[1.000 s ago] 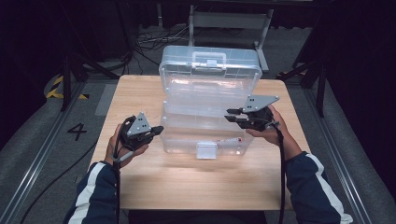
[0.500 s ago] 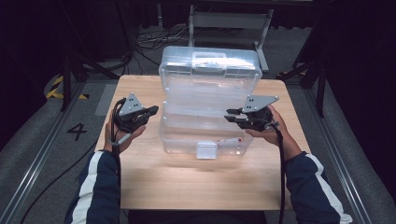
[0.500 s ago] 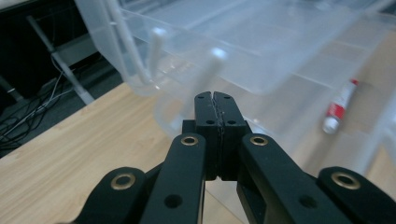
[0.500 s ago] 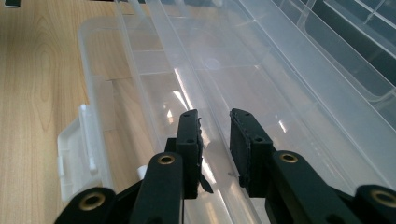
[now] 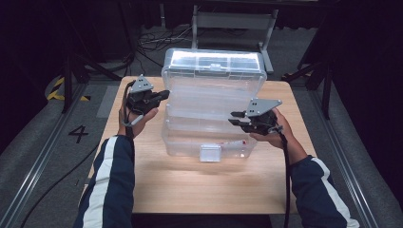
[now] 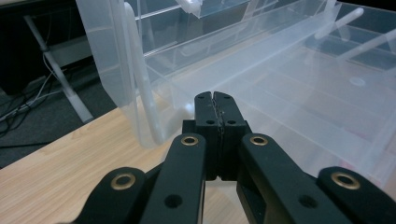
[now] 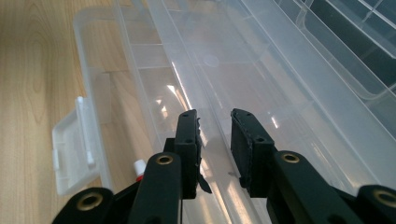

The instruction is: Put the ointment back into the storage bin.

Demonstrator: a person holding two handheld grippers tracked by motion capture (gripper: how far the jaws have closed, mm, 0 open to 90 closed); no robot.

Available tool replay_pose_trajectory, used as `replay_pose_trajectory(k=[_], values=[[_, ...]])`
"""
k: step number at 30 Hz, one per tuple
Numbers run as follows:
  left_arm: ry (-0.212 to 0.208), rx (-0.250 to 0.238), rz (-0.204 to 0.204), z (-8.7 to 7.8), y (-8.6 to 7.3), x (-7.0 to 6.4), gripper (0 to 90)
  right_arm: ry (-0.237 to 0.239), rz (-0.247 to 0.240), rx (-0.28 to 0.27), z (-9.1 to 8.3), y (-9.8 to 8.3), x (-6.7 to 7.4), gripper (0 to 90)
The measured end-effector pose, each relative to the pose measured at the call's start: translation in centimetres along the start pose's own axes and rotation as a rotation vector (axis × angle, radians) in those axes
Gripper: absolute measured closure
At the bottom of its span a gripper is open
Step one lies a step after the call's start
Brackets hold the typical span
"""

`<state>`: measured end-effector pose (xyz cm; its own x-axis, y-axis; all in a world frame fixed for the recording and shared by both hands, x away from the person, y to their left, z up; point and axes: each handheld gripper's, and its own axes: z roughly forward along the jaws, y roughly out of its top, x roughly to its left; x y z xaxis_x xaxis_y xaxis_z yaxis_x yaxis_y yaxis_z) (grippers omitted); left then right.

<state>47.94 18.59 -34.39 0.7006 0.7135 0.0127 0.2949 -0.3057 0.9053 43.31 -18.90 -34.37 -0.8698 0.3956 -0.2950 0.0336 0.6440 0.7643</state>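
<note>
Left gripper [image 5: 157,95] raised and carried from the near left corner to the left wall of the clear storage box [image 5: 209,107] since a second ago, fingers [image 6: 215,105] pressed shut on nothing; likely being positioned to steady the box. Right gripper [image 5: 236,118] unmoved, fingers [image 7: 189,135] parted a little astride a thin inner rim, grip on it not confirmable. Box open on the counter [image 5: 199,180] between both sets of fingers, long axis crosswise, lid upright beyond them, latch [image 5: 210,153] on the near side.

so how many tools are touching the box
1, maybe: the right tool is over the box rim at its right; contact isn't certain. The left tool is shut beside it.
</note>
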Motion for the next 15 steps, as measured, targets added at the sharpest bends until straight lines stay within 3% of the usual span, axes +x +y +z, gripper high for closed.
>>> replay_pose_trajectory(k=[11, 15], values=[[0.011, -0.042, -0.056, 0.16, 0.48, 1.03, 90.0, -0.004, -0.006, 0.019, -0.06, 0.03, 0.25, 72.5], [0.012, -0.047, -0.043, -0.05, 0.93, 0.87, 90.0, 0.002, -0.012, 0.025, -0.08, 0.04, 0.28, 72.5]])
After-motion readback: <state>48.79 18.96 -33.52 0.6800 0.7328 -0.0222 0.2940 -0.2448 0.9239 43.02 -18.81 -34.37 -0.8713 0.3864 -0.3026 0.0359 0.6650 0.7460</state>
